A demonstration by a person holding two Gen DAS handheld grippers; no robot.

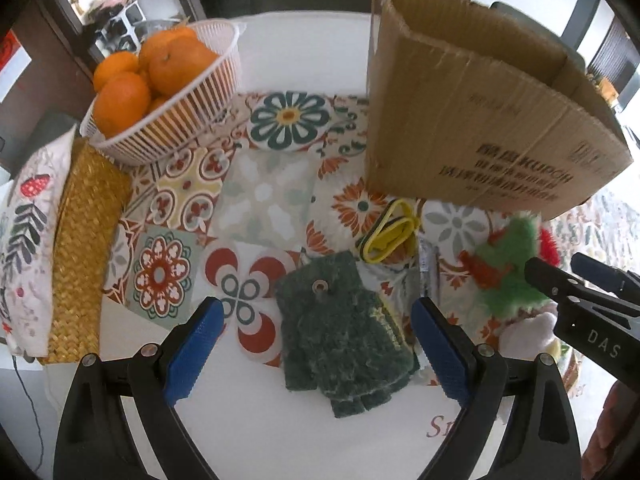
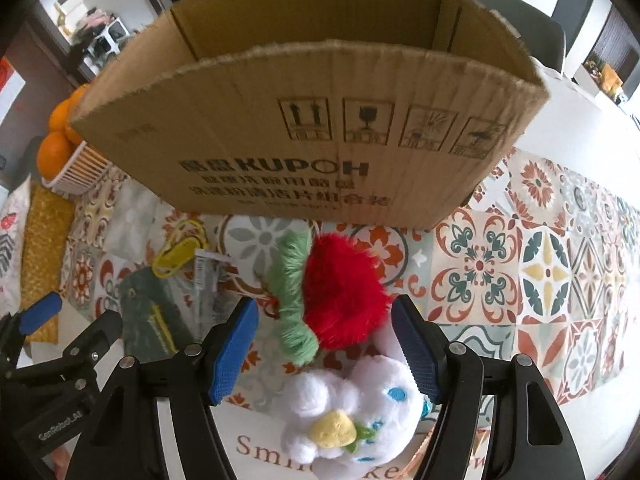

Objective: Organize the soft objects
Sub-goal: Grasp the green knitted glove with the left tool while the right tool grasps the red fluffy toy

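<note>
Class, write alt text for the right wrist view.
A white plush toy with a red and green hat lies between the open blue pads of the right tool. Behind it stands an open cardboard box on a patterned tablecloth.

Basket (image 2: 80,168) half hidden behind box (image 2: 312,152)
</note>
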